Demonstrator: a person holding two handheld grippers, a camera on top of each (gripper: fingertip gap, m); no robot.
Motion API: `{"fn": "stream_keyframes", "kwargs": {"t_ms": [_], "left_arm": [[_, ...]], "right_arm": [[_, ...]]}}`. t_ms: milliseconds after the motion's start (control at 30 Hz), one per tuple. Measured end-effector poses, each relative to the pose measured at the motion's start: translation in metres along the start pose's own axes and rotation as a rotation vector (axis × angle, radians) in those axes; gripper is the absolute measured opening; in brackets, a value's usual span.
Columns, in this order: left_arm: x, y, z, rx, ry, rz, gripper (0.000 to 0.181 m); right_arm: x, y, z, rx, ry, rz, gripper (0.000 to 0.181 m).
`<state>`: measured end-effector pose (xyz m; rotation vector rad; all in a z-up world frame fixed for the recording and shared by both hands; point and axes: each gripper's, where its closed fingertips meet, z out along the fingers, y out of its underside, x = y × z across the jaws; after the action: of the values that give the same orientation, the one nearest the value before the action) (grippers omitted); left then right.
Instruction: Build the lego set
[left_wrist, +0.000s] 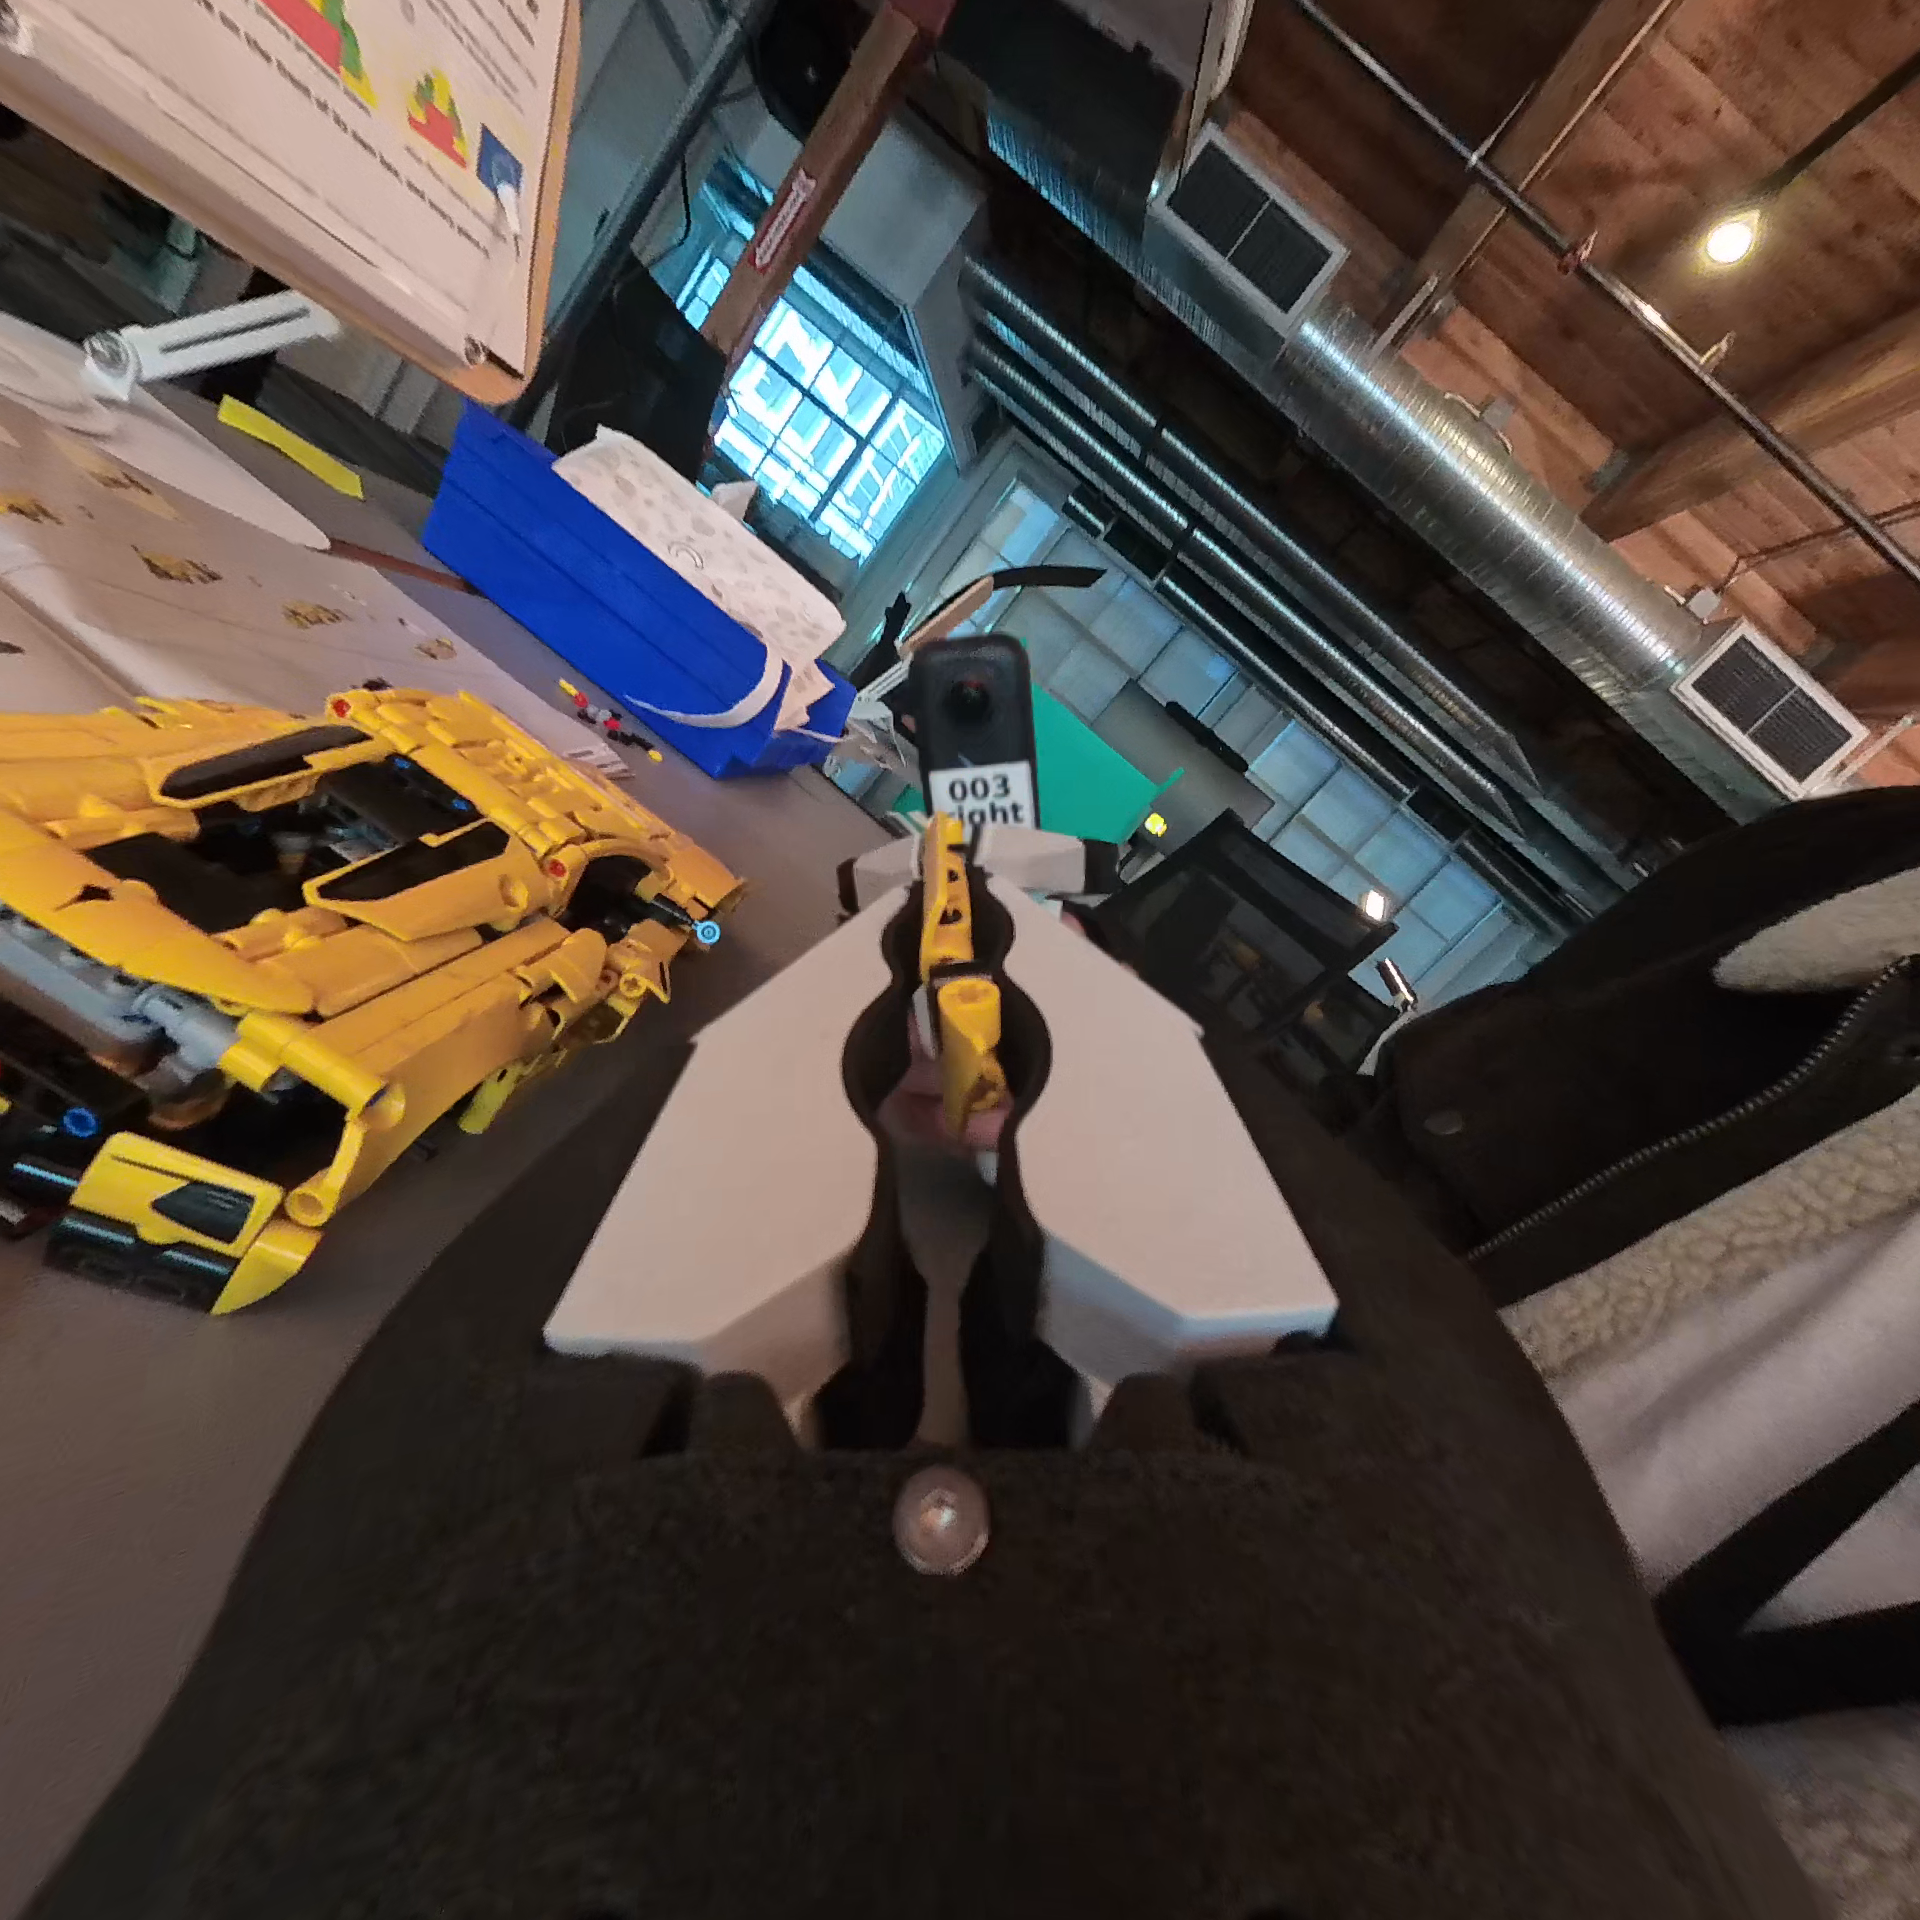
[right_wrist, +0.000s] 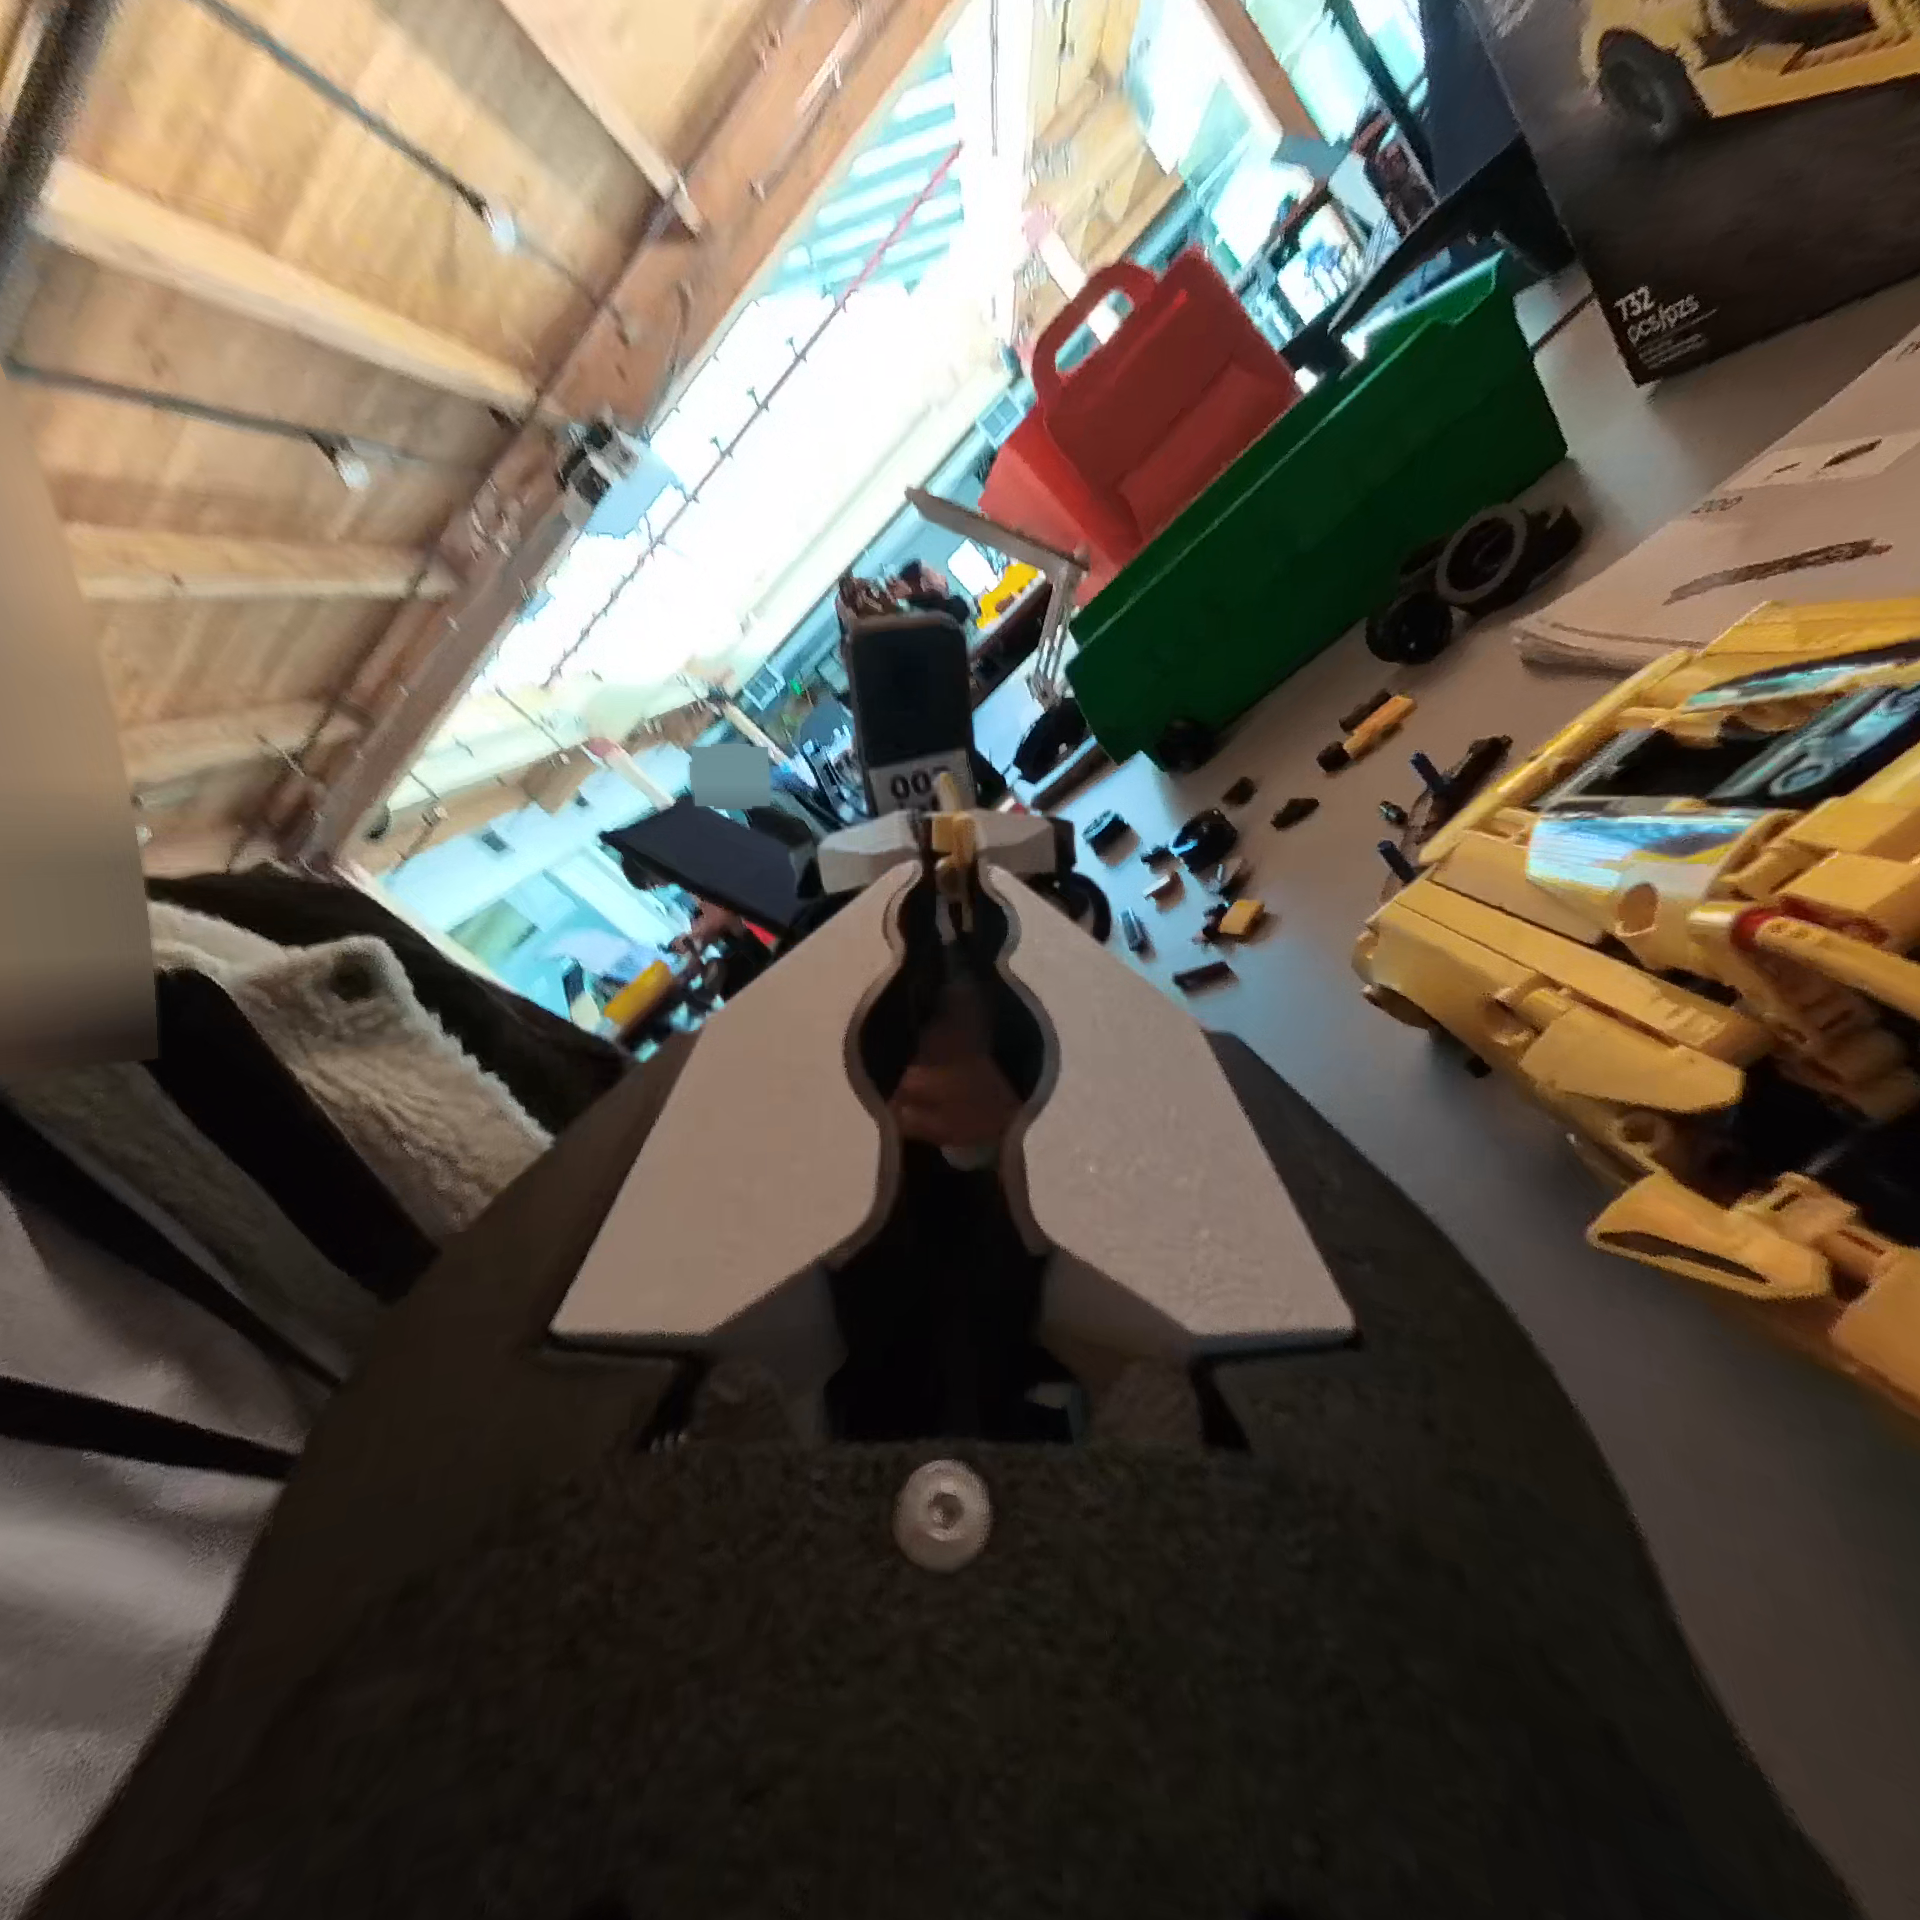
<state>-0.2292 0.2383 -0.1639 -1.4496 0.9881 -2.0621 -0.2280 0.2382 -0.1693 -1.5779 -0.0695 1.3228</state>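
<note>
- Centrally, small yellow lego assembly of jointed beams (left_wrist: 961, 997) pinched between the white fingertips of the left gripper (left_wrist: 948, 914), at mid-frame of the left wrist view, raised off the table.
- Far end of the same yellow piece (right_wrist: 951, 840) also seen in the right wrist view, just above mid-frame, caught at the tips of the right gripper (right_wrist: 948, 862); both claws narrow, closed on the piece from opposite ends, tip to tip.
- Beyond each claw, the other gripper facing back, with a black camera carrying a white label (left_wrist: 971, 717) above its fingers.
- Large yellow lego sports car with black panels (left_wrist: 312, 956) lying on the grey table (left_wrist: 208, 1455) at the left of the left wrist view, well apart from the held piece; same car (right_wrist: 1662, 987) at the right edge of the right wrist view.
- Scattered small black and yellow lego parts (right_wrist: 1226, 862) on the table between car and green plastic bin (right_wrist: 1320, 561), right of centre; black wheels (right_wrist: 1475, 571) just beside the bin.
- Red carton with a handle (right_wrist: 1132, 416) behind the green bin, upper right.
- Dark lego box with a car picture (right_wrist: 1714, 177) in the upper right corner.
- Blue plastic bin holding white paper bags (left_wrist: 613, 592) in the upper left of the left wrist view; open instruction pages (left_wrist: 208, 582) beside it.
- Dark fleece-lined jacket (left_wrist: 1662, 1091) at the right edge.
</note>
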Motion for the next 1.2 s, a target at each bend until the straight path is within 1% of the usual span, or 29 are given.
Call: {"fn": "stream_keyframes", "kwargs": {"t_ms": [167, 300, 367, 633, 800, 867, 900, 1000, 1100, 1200], "left_arm": [[-0.003, 0.01, 0.001, -0.062, -0.011, 0.003, 0.007], [-0.002, 0.009, 0.004, -0.048, -0.005, -0.005, 0.007], [-0.002, 0.01, 0.004, -0.052, -0.004, -0.003, 0.007], [0.001, 0.013, 0.004, -0.067, 0.031, -0.045, 0.007], [0.001, 0.013, 0.005, -0.11, 0.024, -0.01, 0.008], [-0.003, 0.008, 0.002, -0.091, -0.013, 0.028, 0.023], [-0.005, 0.004, -0.001, -0.074, -0.03, 0.043, 0.025], [-0.013, -0.001, -0.007, -0.063, -0.071, 0.058, 0.025], [-0.017, 0.001, -0.006, -0.07, -0.1, 0.071, 0.025], [-0.017, 0.003, -0.005, -0.078, -0.127, 0.121, 0.025]], "right_arm": [[0.004, 0.009, -0.005, -0.066, -0.014, 0.036, 0.007], [0.002, 0.009, -0.001, -0.045, -0.044, 0.087, 0.007], [0.003, 0.009, -0.002, -0.051, -0.033, 0.068, 0.007], [0.0, 0.011, -0.002, -0.059, -0.059, 0.089, 0.007], [0.001, 0.005, -0.005, -0.053, -0.055, 0.062, 0.006], [0.005, -0.008, -0.016, -0.008, -0.033, 0.043, 0.006], [0.007, -0.014, -0.023, 0.01, -0.015, 0.031, 0.007], [0.016, -0.024, -0.046, 0.038, 0.076, -0.038, 0.007], [0.024, -0.023, -0.062, 0.001, 0.213, -0.182, 0.007], [0.017, -0.024, -0.073, 0.021, 0.216, -0.226, 0.007]]}}
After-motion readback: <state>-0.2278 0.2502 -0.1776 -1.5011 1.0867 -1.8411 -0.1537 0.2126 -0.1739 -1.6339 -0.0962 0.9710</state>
